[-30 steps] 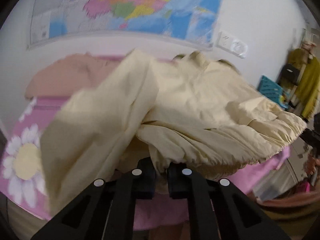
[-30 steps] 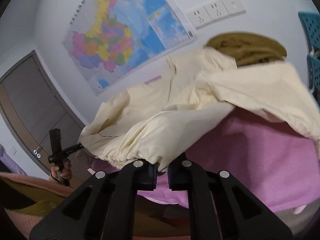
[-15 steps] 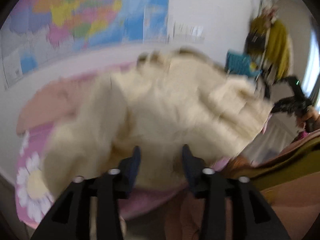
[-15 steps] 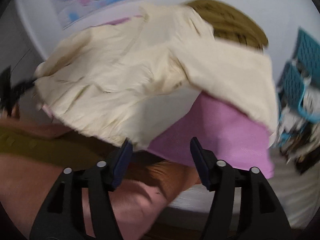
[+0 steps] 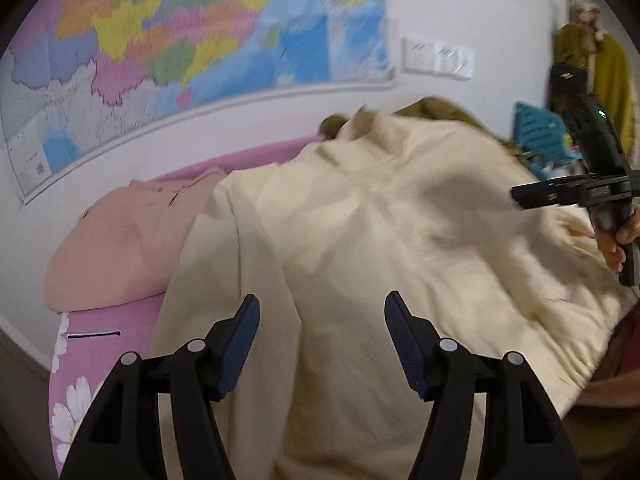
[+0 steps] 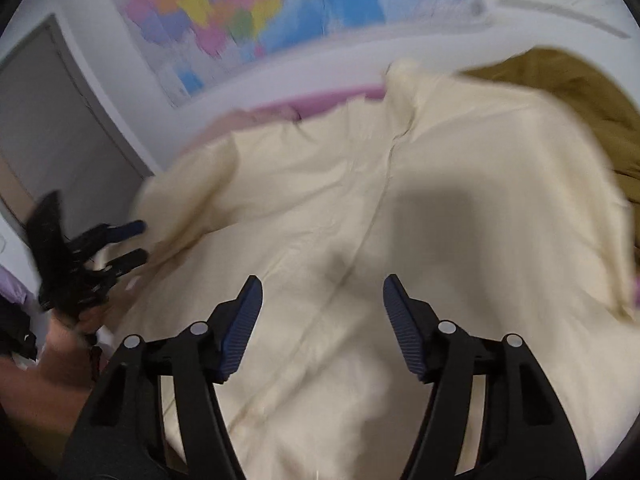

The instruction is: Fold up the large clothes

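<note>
**Cream garment dropped flat, both grippers empty**

The cream garment (image 5: 400,240) lies spread across a pink floral bedsheet (image 5: 100,344), collar toward the wall, with its lower edge near the cameras. A folded peach garment (image 5: 128,248) sits just to its left, its edge tucked under the cream cloth. An olive-brown garment (image 6: 560,80) lies beyond the collar on the right and is partly covered by the cream fabric. On the wall behind hang a colourful map (image 5: 200,40) and a white socket panel (image 5: 438,60); a turquoise basket (image 5: 536,132) stands at the far right, and a grey door (image 6: 52,140) shows at the left of the right wrist view.

The left gripper (image 5: 322,344) hovers over the cloth with its jaws opening and nothing pinched between them. The right gripper (image 6: 322,324) has its jaws apart over the middle seam, also holding nothing. Each gripper shows in the other's view, a hand (image 6: 60,344) around the handle.

A second ago both pairs of jaws were clamped on the bunched hem, which hung lifted and draped; now the cloth is released and lies much flatter, covering most of the pink sheet that was bare before.
</note>
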### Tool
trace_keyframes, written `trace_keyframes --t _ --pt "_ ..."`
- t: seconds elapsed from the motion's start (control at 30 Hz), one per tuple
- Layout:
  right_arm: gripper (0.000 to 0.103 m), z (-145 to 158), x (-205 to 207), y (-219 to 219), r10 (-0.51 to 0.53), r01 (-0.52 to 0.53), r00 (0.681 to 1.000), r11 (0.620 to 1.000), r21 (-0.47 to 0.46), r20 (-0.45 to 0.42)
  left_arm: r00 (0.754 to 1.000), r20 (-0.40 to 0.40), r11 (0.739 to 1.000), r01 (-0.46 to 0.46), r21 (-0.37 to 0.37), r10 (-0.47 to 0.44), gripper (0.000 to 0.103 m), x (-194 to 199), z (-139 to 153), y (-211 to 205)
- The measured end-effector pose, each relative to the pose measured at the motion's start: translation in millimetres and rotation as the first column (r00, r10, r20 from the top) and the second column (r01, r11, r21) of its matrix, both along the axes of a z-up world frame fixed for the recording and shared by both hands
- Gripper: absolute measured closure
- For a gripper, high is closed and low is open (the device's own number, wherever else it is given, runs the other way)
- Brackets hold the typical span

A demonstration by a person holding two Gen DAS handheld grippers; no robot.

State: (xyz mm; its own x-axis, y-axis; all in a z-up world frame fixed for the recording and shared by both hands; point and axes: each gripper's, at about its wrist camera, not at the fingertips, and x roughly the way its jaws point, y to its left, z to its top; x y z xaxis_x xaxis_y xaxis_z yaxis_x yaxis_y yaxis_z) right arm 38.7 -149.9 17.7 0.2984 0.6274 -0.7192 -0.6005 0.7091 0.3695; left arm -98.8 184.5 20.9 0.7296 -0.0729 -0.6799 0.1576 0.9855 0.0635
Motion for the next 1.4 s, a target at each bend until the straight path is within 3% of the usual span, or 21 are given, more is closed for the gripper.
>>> trace_keyframes --t 0.1,0.17,0.23,0.3,0.33,0.4,0.47,0.57,0.67,0.73,0.83,0.9,0.97,1.03,1.13,1.23,1.33,1.4 --pt "0.041 -28 37 35 -0.007 0.005 0.999 0.999 -0.046 -0.045 0.999 -0.038 0.999 -0.032 0.035 0.034 0.041 25 -8 7" --pt "0.041 -49 61 50 -0.033 0.028 0.993 0.998 -0.052 -0.114 0.997 -0.060 0.998 -0.040 0.037 0.043 0.041 35 -12 11" --pt "0.044 -62 71 60 -0.047 0.039 0.991 0.997 -0.069 -0.124 0.996 -0.072 0.999 -0.049 0.022 0.050 0.041 44 -16 19" --pt "0.070 -60 77 69 -0.061 0.054 0.996 0.992 -0.116 -0.057 0.996 -0.074 0.998 -0.049 0.024 0.051 0.041 50 -18 23" --pt "0.098 -62 81 71 -0.063 0.054 0.996 0.991 -0.125 -0.067 0.996 -0.074 0.998 -0.050 0.030 0.052 0.041 52 -19 24" --pt "0.099 -61 87 72 -0.066 0.056 0.993 0.993 -0.100 -0.097 0.996 -0.071 0.998 -0.053 0.041 0.056 0.041 58 -19 28" --pt "0.099 -47 88 78 -0.044 0.041 0.998 0.994 -0.100 -0.034 0.996 -0.056 0.997 -0.059 0.055 0.062 0.041 62 -18 32" --pt "0.100 -19 93 84 -0.037 0.040 0.999 0.996 -0.074 0.038 0.996 -0.033 0.994 -0.080 0.070 0.083 0.041 71 -13 41" --pt "0.100 -10 112 95 -0.053 0.061 0.994 0.994 -0.087 0.095 0.993 -0.006 0.989 -0.118 0.095 0.119 0.041 82 -8 49" --pt "0.100 -17 118 101 -0.059 0.071 0.993 0.991 -0.115 0.103 0.990 -0.011 0.987 -0.137 0.086 0.138 0.041 91 -9 56" --pt "0.098 -41 130 103 -0.059 0.064 0.998 0.986 -0.155 0.039 0.992 -0.022 0.990 -0.123 0.067 0.124 0.041 91 -12 56" --pt "0.086 -45 131 98 -0.080 0.087 0.996 0.976 -0.199 0.047 0.995 -0.018 0.993 -0.092 0.073 0.093 0.041 85 -14 50" --pt "0.064 -38 126 84 -0.083 0.088 0.996 0.981 -0.175 0.034 0.998 -0.022 0.996 -0.050 0.068 0.051 0.041 78 -14 42" --pt "0.054 -17 111 58 -0.066 0.070 0.997 0.992 -0.106 0.043 1.000 -0.023 0.999 0.001 0.048 0.001 0.041 67 -12 33" --pt "0.051 15 76 9 -0.073 0.081 0.989 0.995 -0.058 0.125 0.998 -0.028 0.998 0.060 0.004 -0.060 0.040 57 -10 21" --pt "0.049 13 51 -33 -0.131 0.139 0.984 0.988 -0.060 0.124 0.987 -0.068 0.988 0.138 -0.073 -0.143 0.040 52 -17 7" --pt "0.047 -17 41 -79 -0.226 0.229 0.973 0.967 -0.107 0.040 0.972 -0.118 0.979 0.198 -0.043 -0.201 0.040 53 -35 -14" --pt "0.048 -34 32 -112 -0.289 0.287 0.956 0.956 -0.063 -0.038 0.953 -0.206 0.975 0.221 -0.027 -0.222 0.040 59 -55 -27"
